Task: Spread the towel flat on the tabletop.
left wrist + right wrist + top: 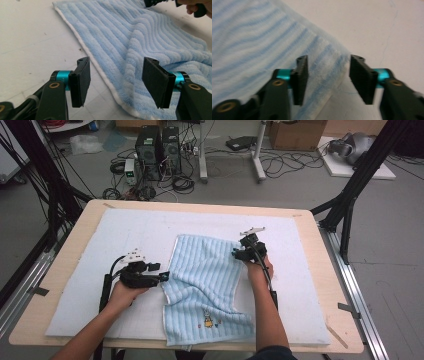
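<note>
A light blue ribbed towel (207, 285) lies rumpled on the white mat (125, 235), with a small cartoon print near its front edge. My left gripper (164, 277) is at the towel's left edge. In the left gripper view its jaws (117, 85) stand open astride the white hem of the towel (140, 37), the pads not touching it. My right gripper (234, 252) is at the towel's upper right part. In the blurred right gripper view its jaws (328, 77) stand open over the edge of the towel (249, 45), with cloth between them and no pad pressing on it.
The mat covers most of the wooden table (90, 210). The towel's front corner reaches the table's front edge. Black frame posts stand at the table's left and right. Computers, cables and boxes sit on the floor beyond.
</note>
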The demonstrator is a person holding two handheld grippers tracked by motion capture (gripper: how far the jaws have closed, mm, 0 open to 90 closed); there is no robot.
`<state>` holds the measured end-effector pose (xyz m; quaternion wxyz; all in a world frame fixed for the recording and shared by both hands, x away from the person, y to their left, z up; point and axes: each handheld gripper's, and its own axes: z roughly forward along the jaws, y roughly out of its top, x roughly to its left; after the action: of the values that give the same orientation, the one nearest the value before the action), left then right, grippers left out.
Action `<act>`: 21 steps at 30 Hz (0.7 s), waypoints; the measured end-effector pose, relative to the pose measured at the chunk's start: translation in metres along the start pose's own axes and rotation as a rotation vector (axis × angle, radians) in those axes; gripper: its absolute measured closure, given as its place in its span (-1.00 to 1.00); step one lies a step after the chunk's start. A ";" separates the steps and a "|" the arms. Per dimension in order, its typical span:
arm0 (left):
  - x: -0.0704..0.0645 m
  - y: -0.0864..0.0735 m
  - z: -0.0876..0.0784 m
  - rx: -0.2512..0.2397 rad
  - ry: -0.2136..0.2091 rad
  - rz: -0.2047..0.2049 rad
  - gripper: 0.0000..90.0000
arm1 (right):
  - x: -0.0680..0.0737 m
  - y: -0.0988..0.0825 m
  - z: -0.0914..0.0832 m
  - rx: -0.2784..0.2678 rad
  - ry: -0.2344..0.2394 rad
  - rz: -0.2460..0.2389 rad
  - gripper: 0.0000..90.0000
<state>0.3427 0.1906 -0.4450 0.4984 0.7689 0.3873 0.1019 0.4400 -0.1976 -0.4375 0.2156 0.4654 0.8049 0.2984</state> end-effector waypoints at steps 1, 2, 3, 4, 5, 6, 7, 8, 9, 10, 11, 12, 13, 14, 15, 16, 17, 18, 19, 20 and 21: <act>0.001 -0.001 -0.001 0.005 0.003 -0.003 -0.11 | -0.003 -0.001 0.003 -0.011 0.038 0.013 0.56; 0.003 -0.001 -0.001 0.008 0.009 -0.009 -0.11 | -0.005 -0.001 0.003 -0.014 0.043 0.015 0.83; 0.004 -0.001 -0.001 0.006 0.011 -0.015 -0.11 | -0.006 0.002 0.004 0.001 0.019 -0.008 0.90; 0.005 -0.001 -0.001 0.003 0.018 -0.018 -0.11 | -0.006 0.005 0.005 0.013 -0.008 -0.024 0.91; 0.006 -0.001 -0.001 0.000 0.020 -0.019 -0.10 | -0.006 0.008 0.007 0.023 -0.043 -0.031 0.92; 0.006 -0.001 -0.001 -0.003 0.022 -0.022 -0.10 | -0.007 0.010 0.008 0.027 -0.079 -0.031 0.92; 0.006 -0.001 -0.002 -0.004 0.027 -0.019 -0.10 | -0.009 0.012 0.010 0.022 -0.105 -0.036 0.92; 0.006 -0.001 -0.002 -0.003 0.030 -0.017 -0.10 | -0.012 0.014 0.012 0.026 -0.138 -0.025 0.91; 0.006 -0.001 -0.002 -0.003 0.032 -0.016 -0.10 | -0.015 0.015 0.012 0.027 -0.165 -0.014 0.91; 0.006 -0.001 -0.002 -0.003 0.036 -0.020 -0.10 | -0.018 0.015 0.014 0.031 -0.182 -0.003 0.88; 0.007 -0.001 -0.002 -0.004 0.036 -0.020 -0.10 | -0.021 0.015 0.015 0.038 -0.191 0.012 0.82; 0.007 -0.001 -0.002 -0.004 0.036 -0.022 -0.10 | -0.022 0.014 0.014 0.031 -0.197 0.024 0.77; 0.008 -0.001 -0.002 -0.007 0.034 -0.027 -0.10 | -0.023 0.014 0.013 0.024 -0.188 0.035 0.68; 0.009 -0.001 -0.002 -0.009 0.031 -0.034 -0.09 | -0.023 0.014 0.011 0.013 -0.181 0.037 0.60; 0.010 0.000 -0.002 -0.019 0.020 -0.051 -0.07 | -0.022 0.013 0.008 -0.004 -0.162 0.039 0.55; 0.011 0.001 -0.001 -0.032 0.007 -0.069 -0.05 | -0.021 0.013 0.004 -0.026 -0.141 0.039 0.48; 0.013 0.004 0.000 -0.036 0.005 -0.073 -0.03 | -0.020 0.012 0.000 -0.050 -0.106 0.043 0.43; 0.014 0.007 0.001 -0.040 0.007 -0.073 -0.04 | -0.018 0.011 -0.004 -0.065 -0.083 0.036 0.43; 0.016 0.010 0.002 -0.045 0.016 -0.070 -0.04 | -0.016 0.010 -0.009 -0.069 -0.074 0.018 0.43; 0.018 0.013 0.003 -0.055 0.024 -0.073 -0.04 | -0.014 0.008 -0.014 -0.083 -0.058 0.009 0.41; 0.019 0.016 0.005 -0.064 0.027 -0.085 -0.04 | -0.012 0.005 -0.019 -0.096 -0.037 0.002 0.38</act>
<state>0.3662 0.1974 -0.4384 0.5212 0.7340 0.4229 0.1033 0.4372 -0.2118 -0.4192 0.2521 0.4605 0.7853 0.3281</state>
